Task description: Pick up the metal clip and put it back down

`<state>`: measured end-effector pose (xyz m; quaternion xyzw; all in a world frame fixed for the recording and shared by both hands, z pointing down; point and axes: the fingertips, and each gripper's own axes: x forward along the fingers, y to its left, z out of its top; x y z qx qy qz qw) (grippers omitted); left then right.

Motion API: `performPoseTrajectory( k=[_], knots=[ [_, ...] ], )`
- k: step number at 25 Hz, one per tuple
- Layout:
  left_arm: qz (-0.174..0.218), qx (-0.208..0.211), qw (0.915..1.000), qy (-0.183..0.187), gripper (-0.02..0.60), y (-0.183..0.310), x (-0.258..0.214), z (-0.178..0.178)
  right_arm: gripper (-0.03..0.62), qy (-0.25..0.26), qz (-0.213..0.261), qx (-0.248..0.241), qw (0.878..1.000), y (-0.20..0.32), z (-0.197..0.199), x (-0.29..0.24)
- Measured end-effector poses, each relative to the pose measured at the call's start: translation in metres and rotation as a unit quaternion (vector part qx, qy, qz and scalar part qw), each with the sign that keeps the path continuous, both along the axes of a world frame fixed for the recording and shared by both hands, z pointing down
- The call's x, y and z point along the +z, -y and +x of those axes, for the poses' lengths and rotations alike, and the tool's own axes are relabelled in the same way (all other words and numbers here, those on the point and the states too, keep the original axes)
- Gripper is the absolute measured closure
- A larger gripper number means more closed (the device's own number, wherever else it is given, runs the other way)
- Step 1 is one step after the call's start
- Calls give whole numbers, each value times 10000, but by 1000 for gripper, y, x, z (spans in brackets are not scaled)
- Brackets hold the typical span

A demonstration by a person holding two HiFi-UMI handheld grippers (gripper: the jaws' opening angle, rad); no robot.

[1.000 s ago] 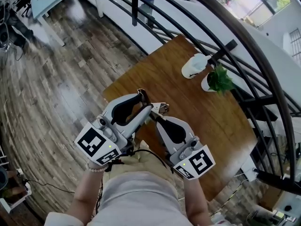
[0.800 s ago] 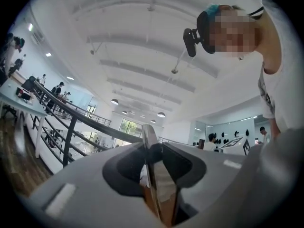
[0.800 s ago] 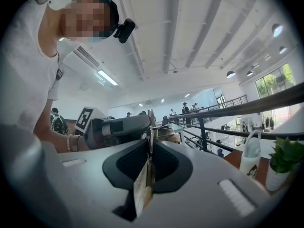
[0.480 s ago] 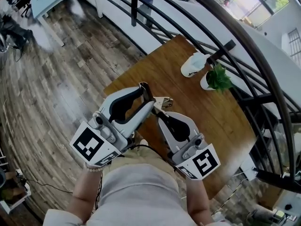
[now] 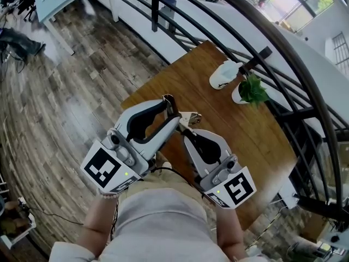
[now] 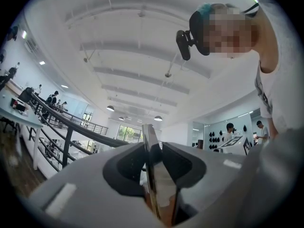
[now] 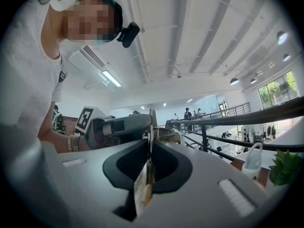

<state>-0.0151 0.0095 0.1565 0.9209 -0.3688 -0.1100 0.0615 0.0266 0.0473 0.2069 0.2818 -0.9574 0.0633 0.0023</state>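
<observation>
Now clip [image 5: 190, 117] in R hand-held gripper [image 5: 182, 127]

Left gripper [image 5: 169, 105], right gripper [image 5: 184, 127], metal clip [image 5: 191, 116], wooden table [image 5: 240, 141]

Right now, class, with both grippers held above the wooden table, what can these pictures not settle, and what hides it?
Head view: metal clip is small, and the left gripper and right gripper tips cover part of it; shape unclear.
Head view: near edge of the wooden table lies behind the grippers and the person's torso.
Right gripper view: lower part of the white cap sits behind that gripper's body.
</observation>
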Motion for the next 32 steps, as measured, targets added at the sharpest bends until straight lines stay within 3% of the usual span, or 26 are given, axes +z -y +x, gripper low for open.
performPoseTrajectory(
  k=[20,32],
  knots=[
    [-101,-43,9999,-8,463,1,10,-1,553,-32,-77,-24,10000,-1,-2,9],
    [-499,21,9988,-3,463,19,34,-2,553,-144,-396,21,9991,13,-4,29]
  ],
)
